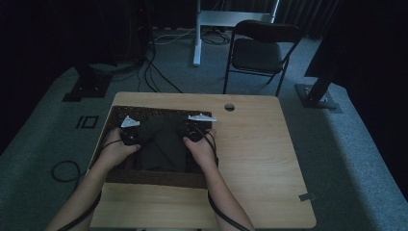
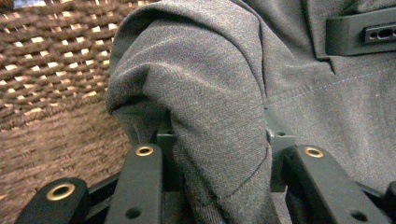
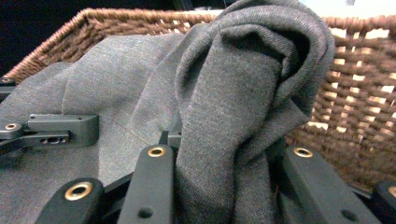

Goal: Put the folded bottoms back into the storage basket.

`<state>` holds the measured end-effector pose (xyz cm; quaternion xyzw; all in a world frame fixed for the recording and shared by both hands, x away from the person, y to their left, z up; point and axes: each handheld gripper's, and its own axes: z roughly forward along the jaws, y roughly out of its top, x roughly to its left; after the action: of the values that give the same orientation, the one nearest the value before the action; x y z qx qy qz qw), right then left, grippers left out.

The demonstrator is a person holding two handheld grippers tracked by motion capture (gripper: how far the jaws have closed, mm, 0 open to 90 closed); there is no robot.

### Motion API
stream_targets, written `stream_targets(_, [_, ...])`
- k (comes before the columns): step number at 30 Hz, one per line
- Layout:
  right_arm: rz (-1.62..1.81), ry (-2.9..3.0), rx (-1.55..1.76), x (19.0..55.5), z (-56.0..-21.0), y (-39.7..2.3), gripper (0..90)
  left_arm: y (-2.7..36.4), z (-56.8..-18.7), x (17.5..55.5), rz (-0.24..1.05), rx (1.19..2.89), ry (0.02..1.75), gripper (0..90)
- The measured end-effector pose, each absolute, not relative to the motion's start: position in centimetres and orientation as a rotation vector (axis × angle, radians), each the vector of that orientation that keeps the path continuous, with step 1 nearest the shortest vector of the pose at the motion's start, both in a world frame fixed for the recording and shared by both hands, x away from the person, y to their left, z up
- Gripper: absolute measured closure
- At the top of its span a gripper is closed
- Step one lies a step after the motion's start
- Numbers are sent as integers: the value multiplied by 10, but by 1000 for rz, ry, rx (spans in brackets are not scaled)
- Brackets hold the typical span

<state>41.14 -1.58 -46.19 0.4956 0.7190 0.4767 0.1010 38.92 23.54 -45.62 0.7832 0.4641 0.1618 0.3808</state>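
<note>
grey woven cloth (image 2: 219,93), some kind of garment with a stitched seam, is what i've got in both grippers right now. in the left gripper view a bunched fold of it runs down between the two black jaws, and they're clamped onto it. same story in the right gripper view: a twisted hump of the cloth (image 3: 243,93) stands up between the jaws, pinched tight.

from the high view the cloth (image 1: 163,139) sits inside a brown wicker basket (image 1: 144,179) on the left half of a light wooden table (image 1: 255,159). it lies dark and crumpled in the middle of the basket, with the left gripper (image 1: 131,134) on its left edge and the right gripper (image 1: 193,131) on its right edge, both down inside the basket walls. my hands are right behind them, forearms coming in from the bottom.

in the right gripper view i can see the left gripper (image 3: 60,129) lying low against the flat part of the cloth, and the basket wall (image 3: 364,116) just beside the held fold. a folding chair (image 1: 260,48) stands beyond the table, well apart from all this.
</note>
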Motion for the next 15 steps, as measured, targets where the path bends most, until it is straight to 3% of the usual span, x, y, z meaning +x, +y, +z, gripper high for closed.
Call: stream_targets(15, [1228, 2152, 1563, 429, -477, -7, 654, 232, -482, 400, 430, 1997, 1233, 573])
